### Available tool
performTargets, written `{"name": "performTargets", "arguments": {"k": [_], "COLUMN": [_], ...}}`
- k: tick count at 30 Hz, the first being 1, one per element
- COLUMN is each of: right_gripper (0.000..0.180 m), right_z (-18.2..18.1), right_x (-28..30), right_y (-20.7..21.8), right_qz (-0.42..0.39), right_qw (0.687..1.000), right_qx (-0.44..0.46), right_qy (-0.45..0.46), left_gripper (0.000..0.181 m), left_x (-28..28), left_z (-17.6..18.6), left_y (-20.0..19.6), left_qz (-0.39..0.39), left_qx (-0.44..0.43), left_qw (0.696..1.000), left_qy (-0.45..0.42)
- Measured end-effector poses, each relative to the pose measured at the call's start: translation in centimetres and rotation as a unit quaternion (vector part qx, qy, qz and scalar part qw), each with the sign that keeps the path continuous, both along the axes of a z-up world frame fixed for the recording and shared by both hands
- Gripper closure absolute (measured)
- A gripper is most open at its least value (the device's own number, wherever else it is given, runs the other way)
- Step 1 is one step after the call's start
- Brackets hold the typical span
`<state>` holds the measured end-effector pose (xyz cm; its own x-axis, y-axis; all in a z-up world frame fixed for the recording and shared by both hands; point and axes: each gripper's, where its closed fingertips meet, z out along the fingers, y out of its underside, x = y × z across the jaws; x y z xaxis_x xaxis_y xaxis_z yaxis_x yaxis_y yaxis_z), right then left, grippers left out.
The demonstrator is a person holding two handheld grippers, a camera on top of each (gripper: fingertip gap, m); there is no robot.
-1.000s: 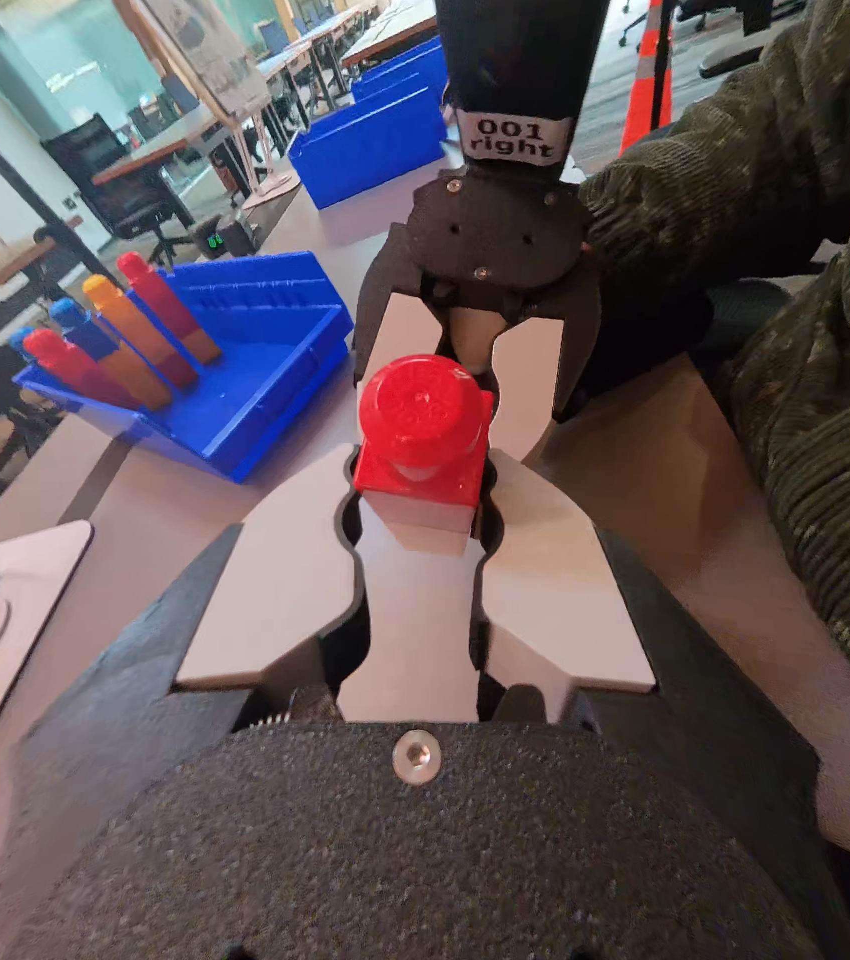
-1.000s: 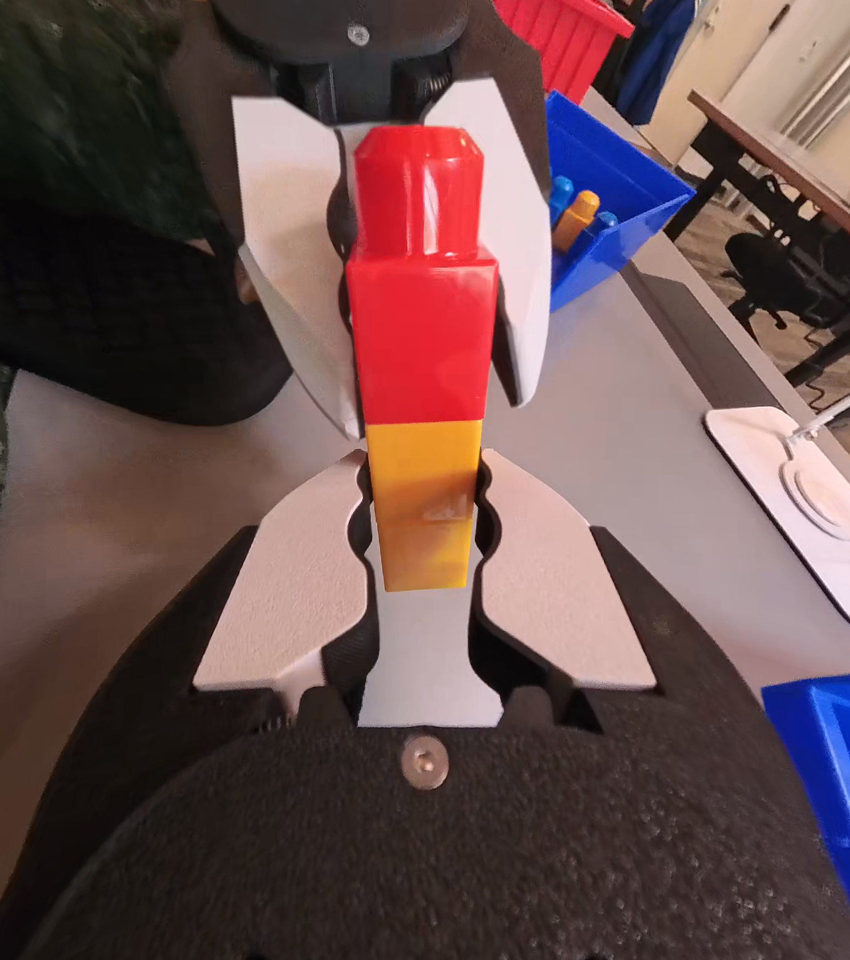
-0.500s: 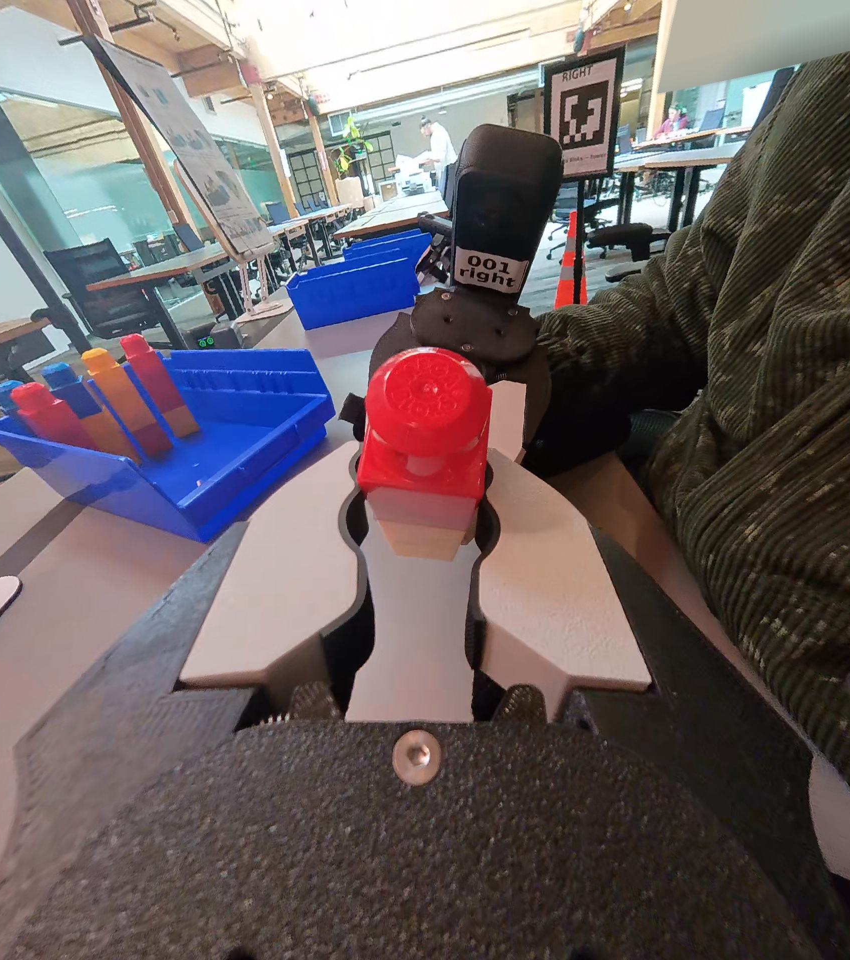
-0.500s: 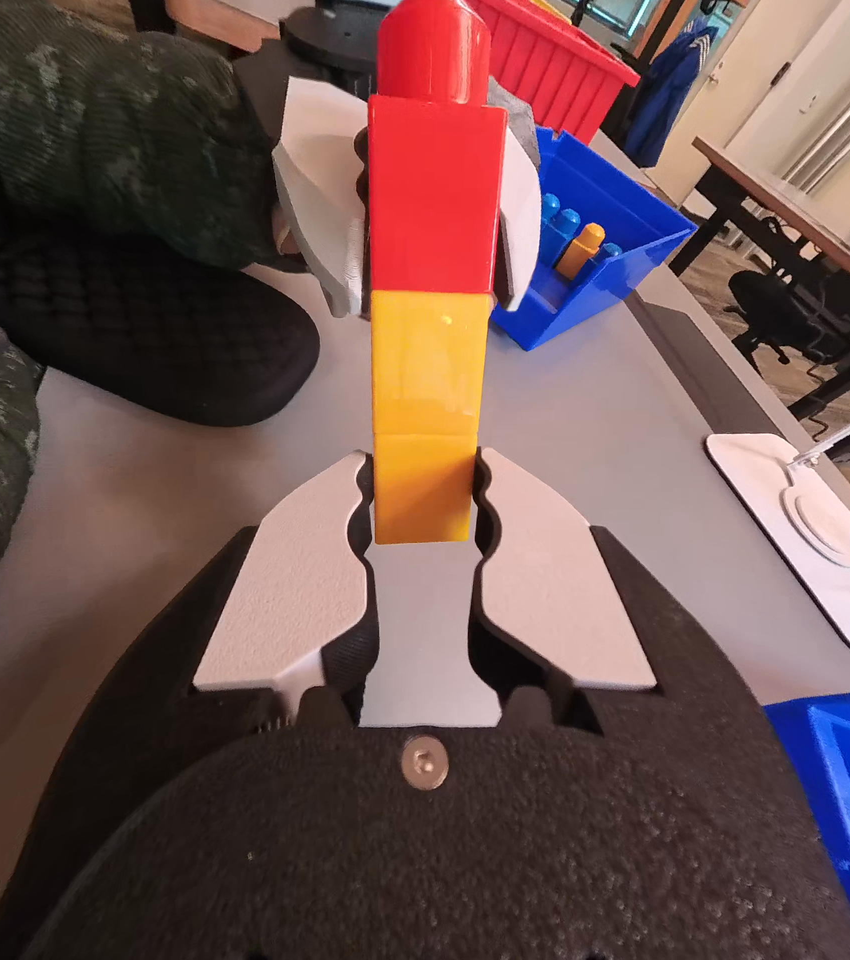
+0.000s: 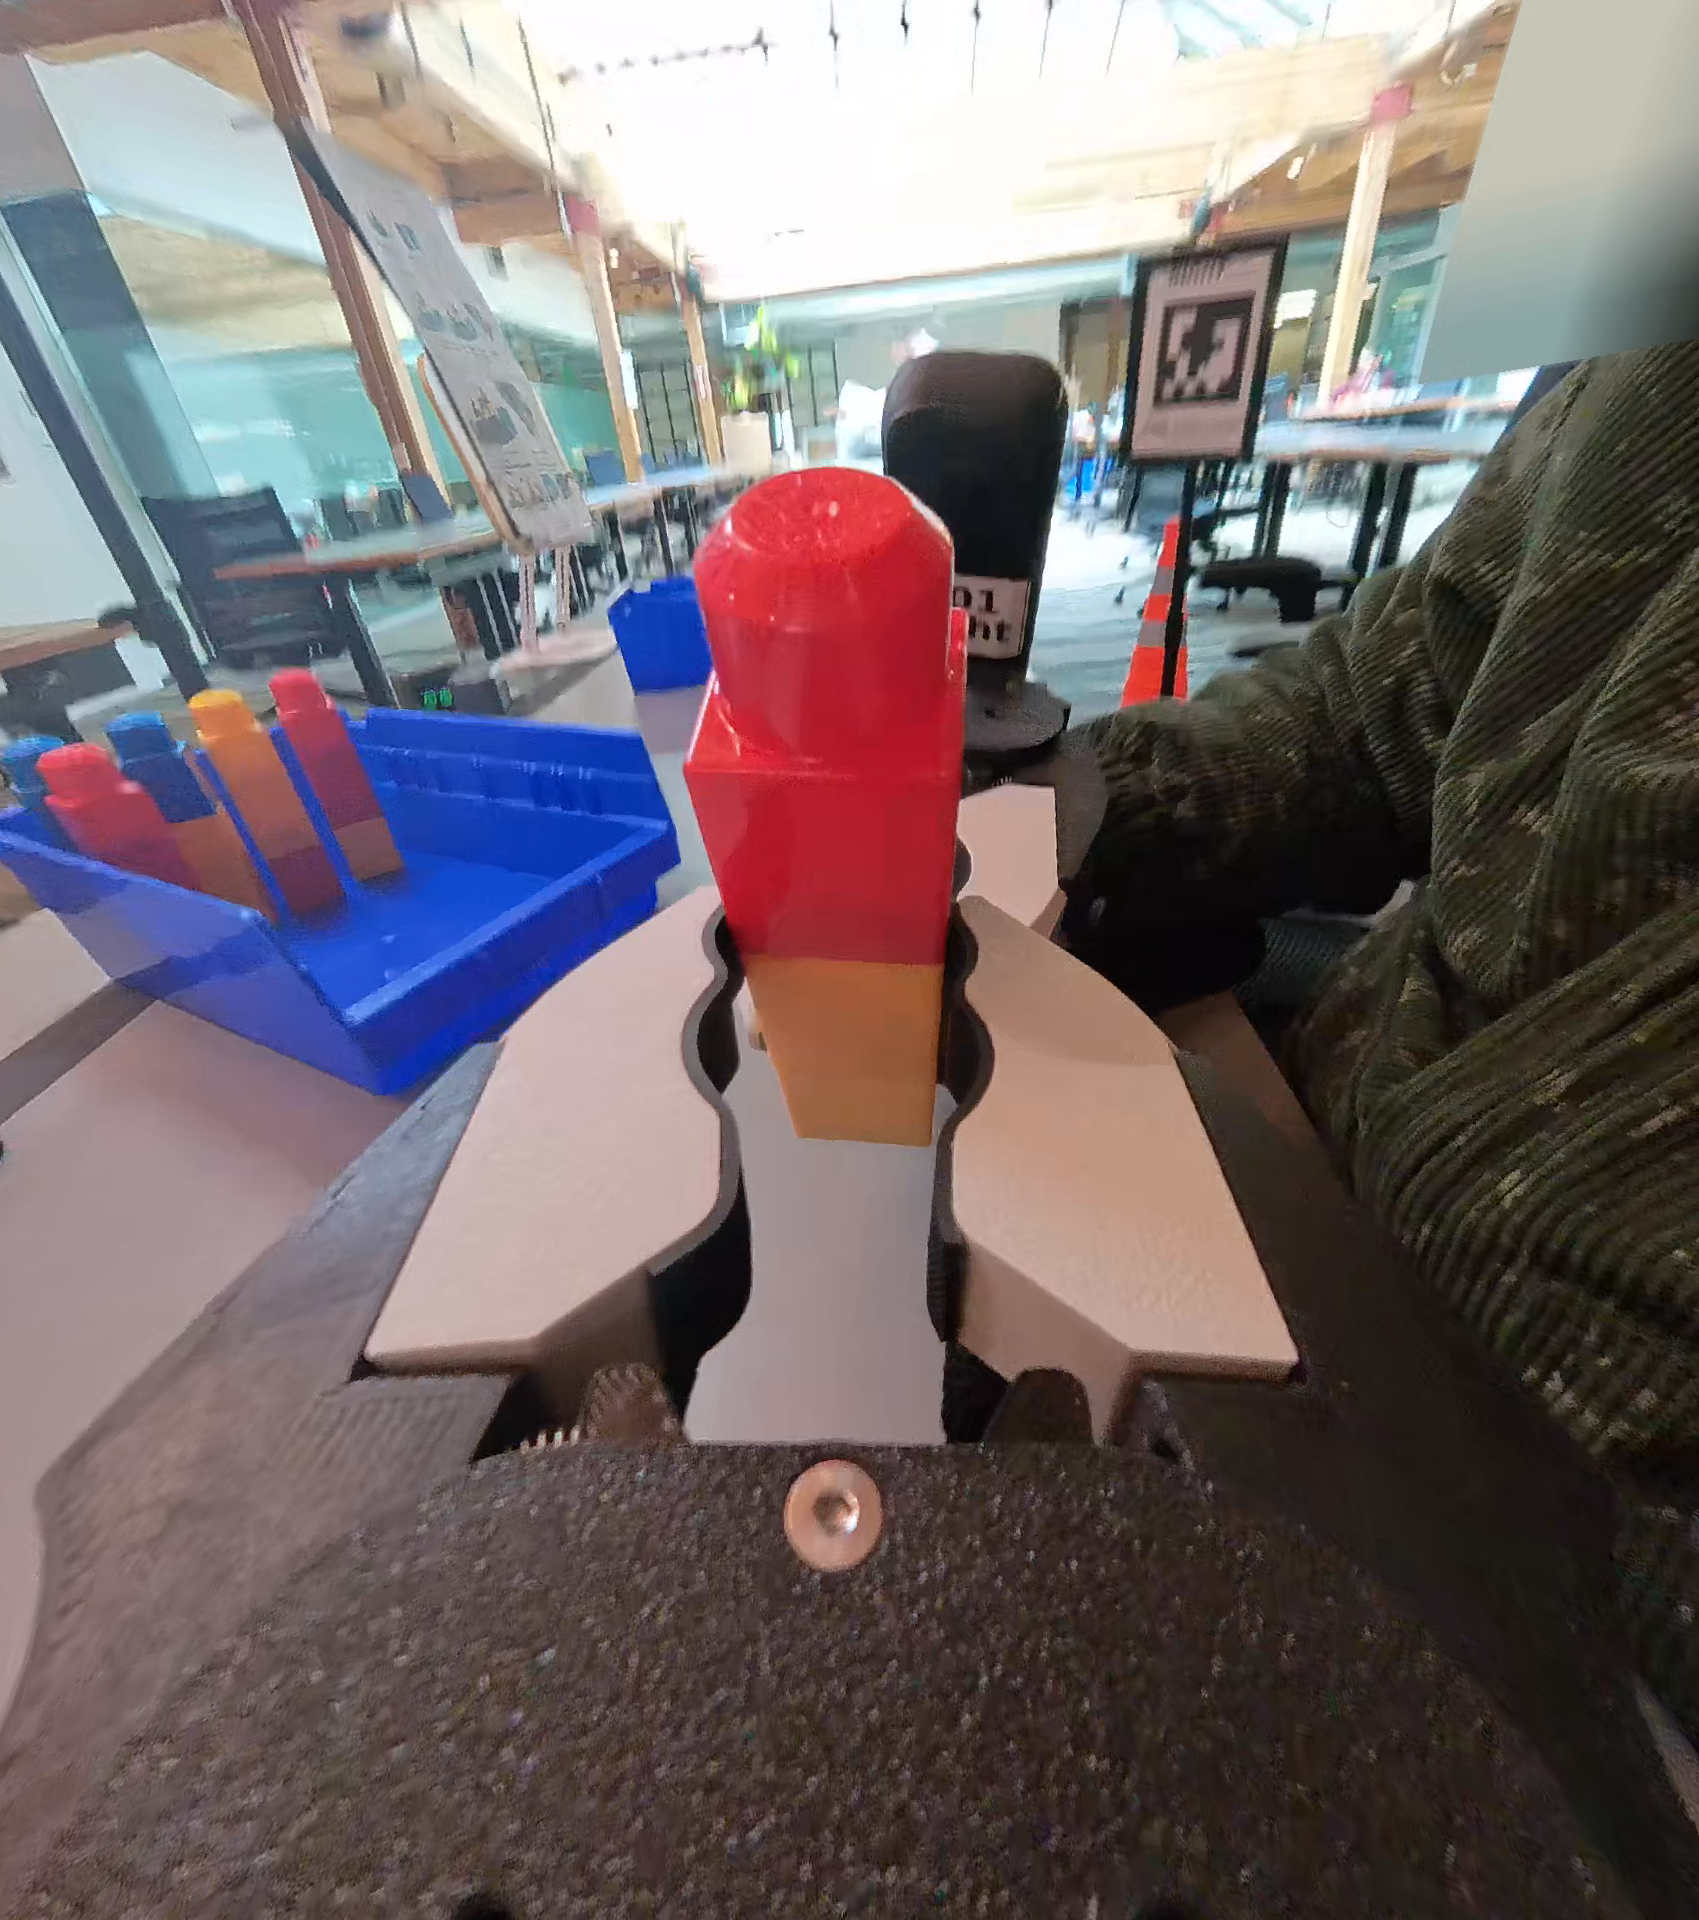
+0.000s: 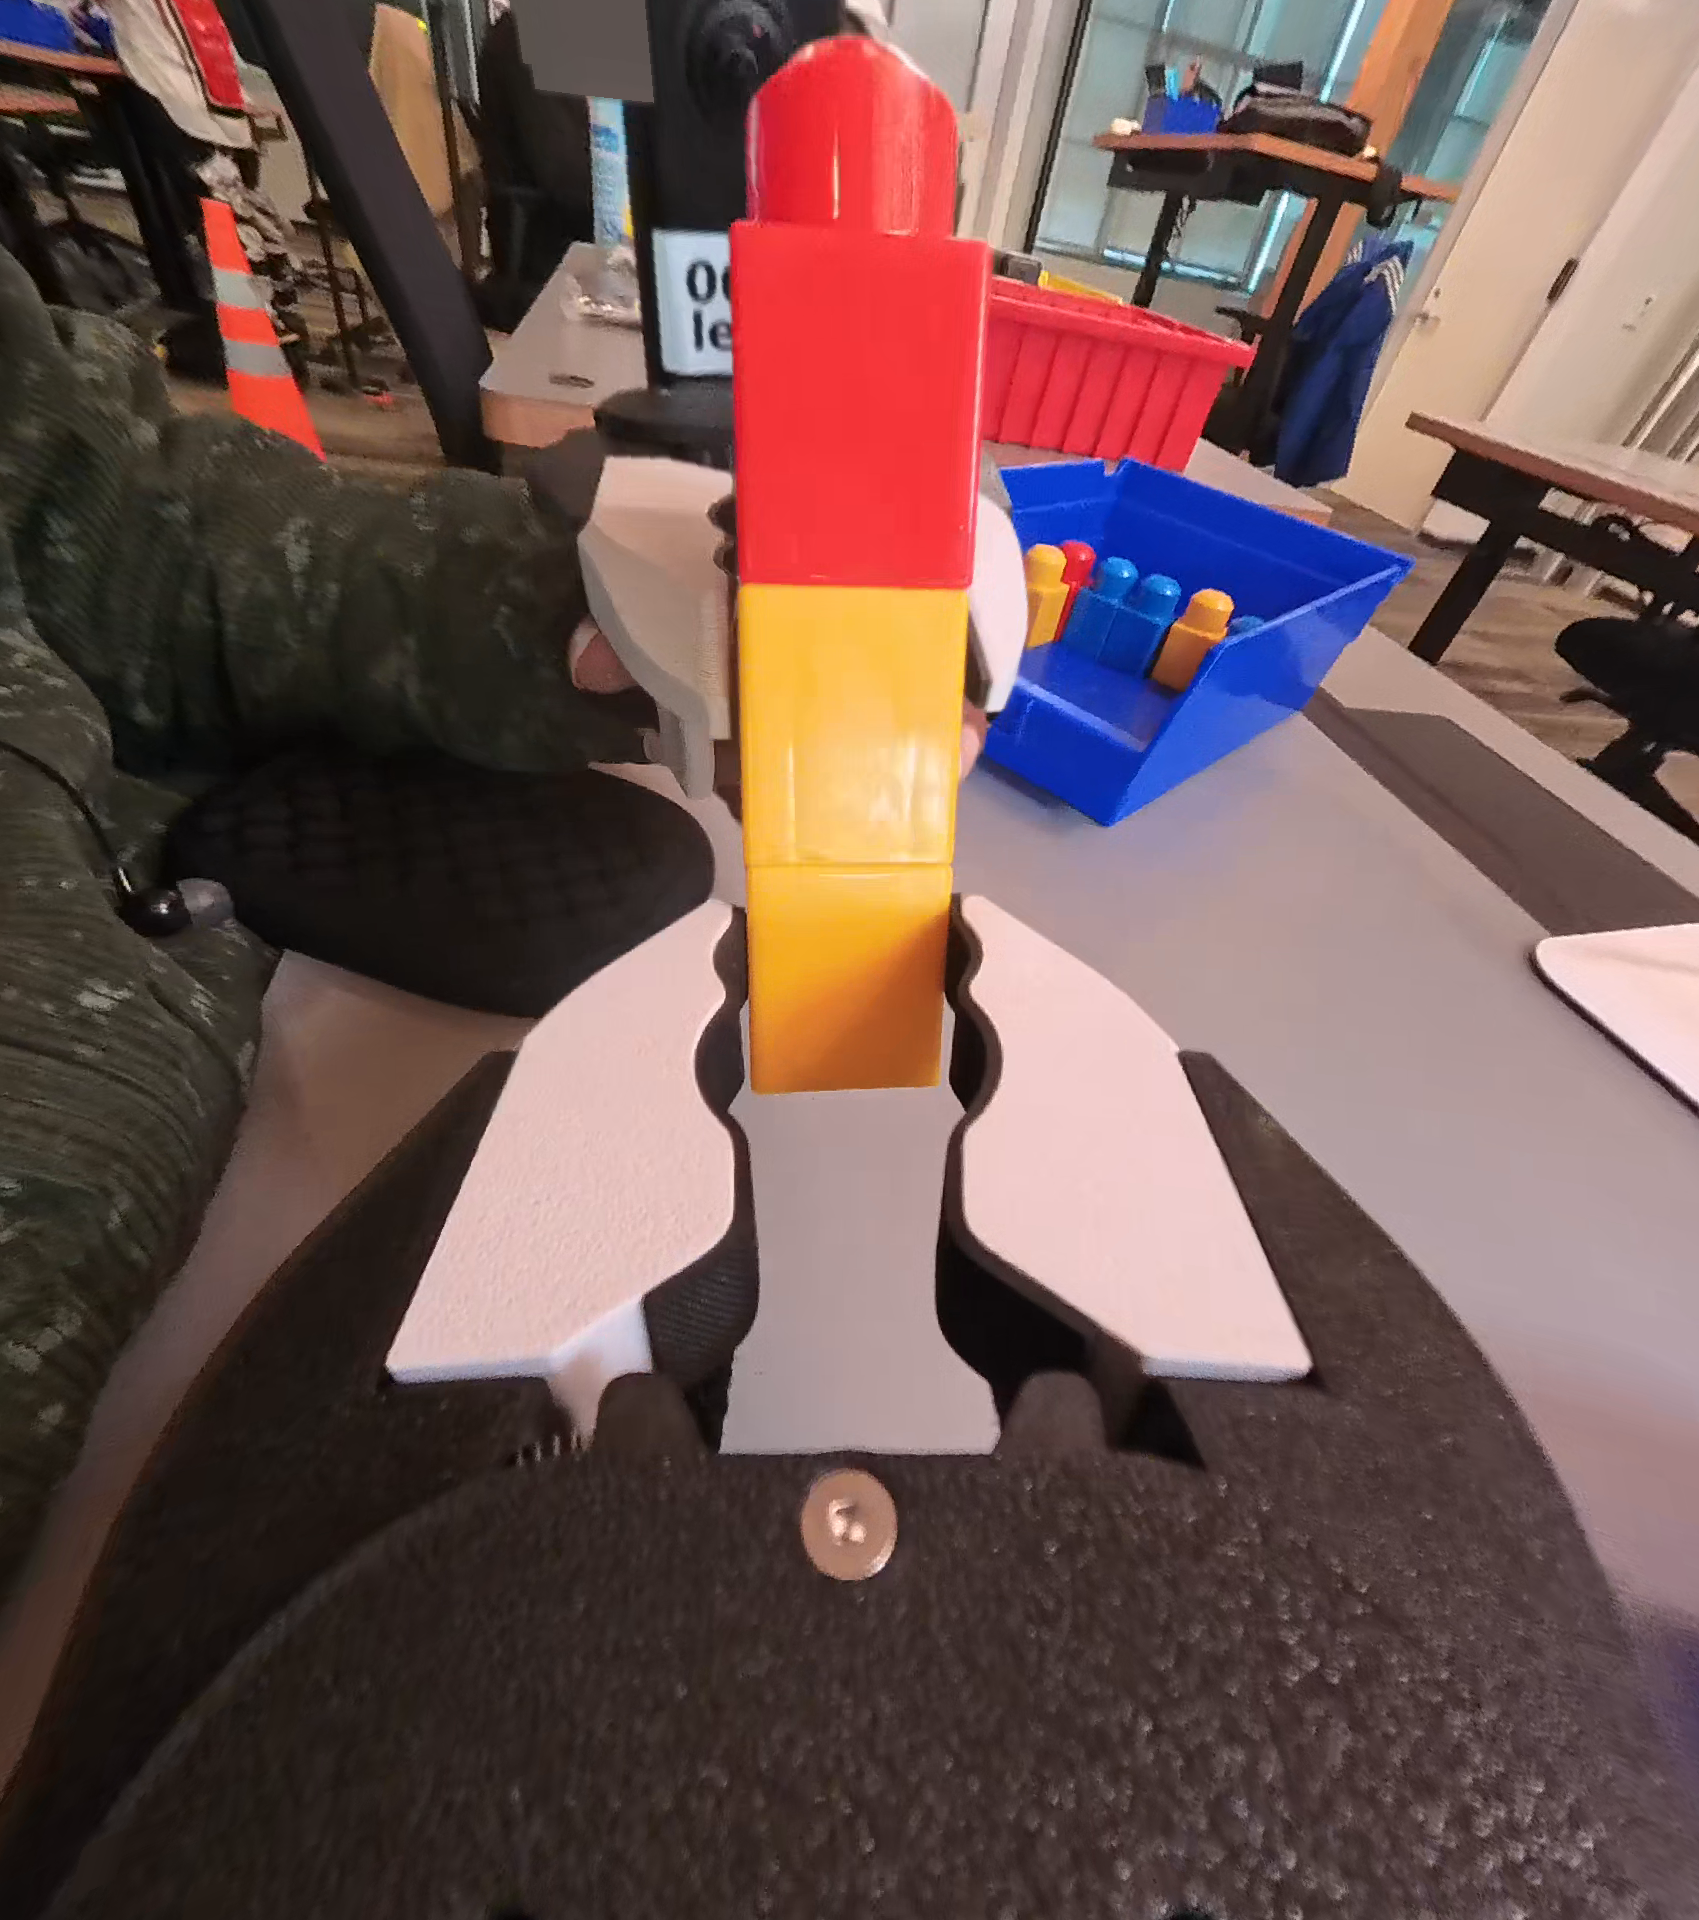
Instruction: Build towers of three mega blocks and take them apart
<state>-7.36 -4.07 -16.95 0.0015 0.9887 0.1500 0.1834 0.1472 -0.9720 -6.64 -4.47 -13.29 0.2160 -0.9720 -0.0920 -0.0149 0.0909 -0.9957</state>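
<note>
gripping the tower from two ends, the left gripper [image 5: 840,966] pinches the red block [image 5: 824,769] and the yellow one under it at their joint, and the right gripper [image 6: 845,987] is pressed on the bottom yellow block [image 6: 845,977]. the tower's long axis runs straight forward from the right claw, above the table [image 6: 1344,987]. i judge the coming pull must follow this axis.

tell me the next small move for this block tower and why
Probably pull the left tool straight away from the right tool, parting the lower seam: the left is shut across the red plastic block and middle yellow plastic block, the right on the bottom yellow plastic block, and the tower is complete.
</note>
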Motion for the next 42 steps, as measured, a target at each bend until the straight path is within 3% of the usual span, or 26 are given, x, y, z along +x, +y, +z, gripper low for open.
{"name": "performTargets", "arguments": {"k": [3,8,13,15,16,18,21,25,27,31,34,42], "right_gripper": [0.136,0.126,0.132,0.151,0.151,0.151,0.151,0.151,0.151,0.151,0.151,0.151], "right_z": [-0.7,1.8,1.9,1.1,0.9,1.5,5.4,11.7,13.0,10.1,6.5,0.6], "right_x": [0.1,1.2,0.8,0.5,0.5,0.9,2.8,8.3,11.5,16.6,18.6,19.2], "right_y": [0.7,1.6,0.5,-0.1,-0.2,0.0,2.8,12.4,19.0,30.6,35.9,40.6], "right_qz": [-0.009,-0.022,-0.006,0.01,0.009,0.005,-0.024,-0.16,-0.241,-0.322,-0.353,-0.377], "right_qw": [1.0,1.0,0.999,0.999,0.998,0.998,0.999,0.986,0.969,0.94,0.924,0.906], "right_qx": [-0.022,-0.003,0.034,0.046,0.05,0.055,0.041,0.038,0.044,-0.048,-0.091,-0.107], "right_qy": [-0.019,0.018,-0.002,-0.024,-0.03,-0.037,-0.005,-0.009,-0.045,-0.101,-0.112,-0.162], "left_gripper": [0.144,0.144,0.144,0.144,0.144,0.144,0.143,0.17,0.181,0.181,0.181,0.181], "left_x": [-0.4,-1.3,-0.8,-0.7,-0.8,-0.6,-1.7,-4.8,-6.4,-8.6,-9.6,-10.1], "left_z": [-1.5,-6.2,-8.5,-8.9,-8.9,-7.9,-4.7,-0.9,0.2,1.1,1.1,0.5], "left_y": [1.1,2.5,2.2,2.1,2.2,2.4,4.3,6.4,7.2,8.1,8.5,9.1], "left_qz": [0.032,0.097,0.11,0.11,0.113,0.118,0.169,0.217,0.236,0.276,0.299,0.311], "left_qx": [-0.022,-0.006,0.033,0.044,0.051,0.055,0.046,-0.013,-0.027,-0.018,-0.009,-0.008], "left_qw": [0.997,0.964,0.93,0.922,0.921,0.935,0.956,0.973,0.971,0.961,0.954,0.95], "left_qy": [0.067,0.248,0.35,0.369,0.37,0.331,0.236,0.075,0.023,-0.011,-0.011,0.002]}}
